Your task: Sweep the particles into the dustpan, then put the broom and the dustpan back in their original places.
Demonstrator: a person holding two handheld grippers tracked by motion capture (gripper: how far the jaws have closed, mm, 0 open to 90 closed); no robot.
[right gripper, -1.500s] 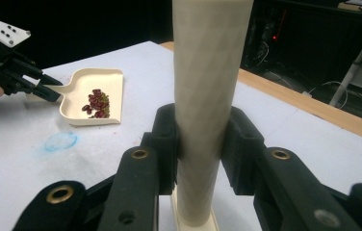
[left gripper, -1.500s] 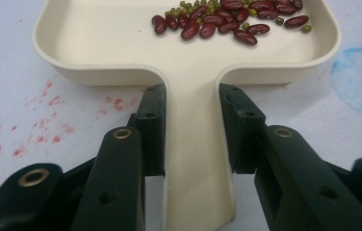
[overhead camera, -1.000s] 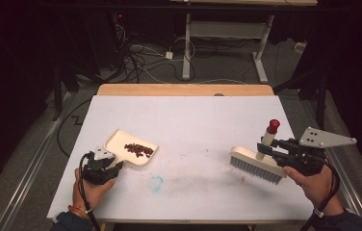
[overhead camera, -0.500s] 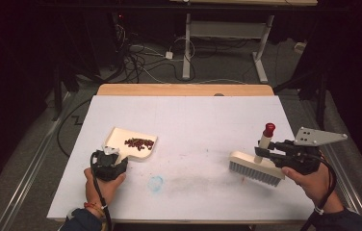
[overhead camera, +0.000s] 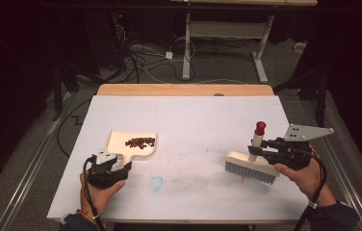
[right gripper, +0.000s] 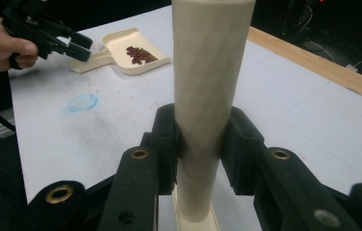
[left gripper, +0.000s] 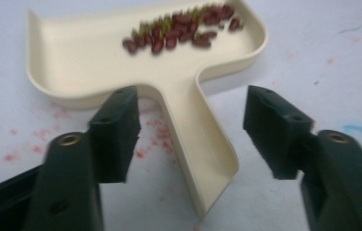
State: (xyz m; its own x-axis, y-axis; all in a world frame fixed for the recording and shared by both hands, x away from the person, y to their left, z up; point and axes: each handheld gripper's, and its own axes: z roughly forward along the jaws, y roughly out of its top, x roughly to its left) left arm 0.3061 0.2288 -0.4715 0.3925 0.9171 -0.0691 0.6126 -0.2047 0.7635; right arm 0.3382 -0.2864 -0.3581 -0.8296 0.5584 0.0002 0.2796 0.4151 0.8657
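A cream dustpan (overhead camera: pixel 121 139) (left gripper: pixel 83 62) lies flat on the white table, with red beans (overhead camera: pixel 140 142) (left gripper: pixel 179 31) in it. Its handle (left gripper: pixel 203 144) runs between the jaws of my left gripper (overhead camera: pixel 122 166) (left gripper: pixel 193 113). Those jaws have just been opening, and they stand apart from the handle on both sides. The left gripper (right gripper: pixel 73 45) is also in the right gripper view, at the pan's handle. My right gripper (overhead camera: pixel 262 149) (right gripper: pixel 203 139) is shut on the upright cream handle (right gripper: pixel 213 57) of a brush (overhead camera: pixel 251 166) with a red cap (overhead camera: pixel 260 127). The bristles rest on the table.
A blue smudge (overhead camera: pixel 156 183) (right gripper: pixel 83 102) and faint reddish stains mark the white table top (overhead camera: pixel 193 115) between the two hands. A wooden edge (overhead camera: pixel 184 90) runs along the far side. Cables and desk legs lie on the dark floor beyond.
The left gripper's jaws have opened off the dustpan handle, and the pan stays on the table. The right gripper and brush have shifted slightly left.
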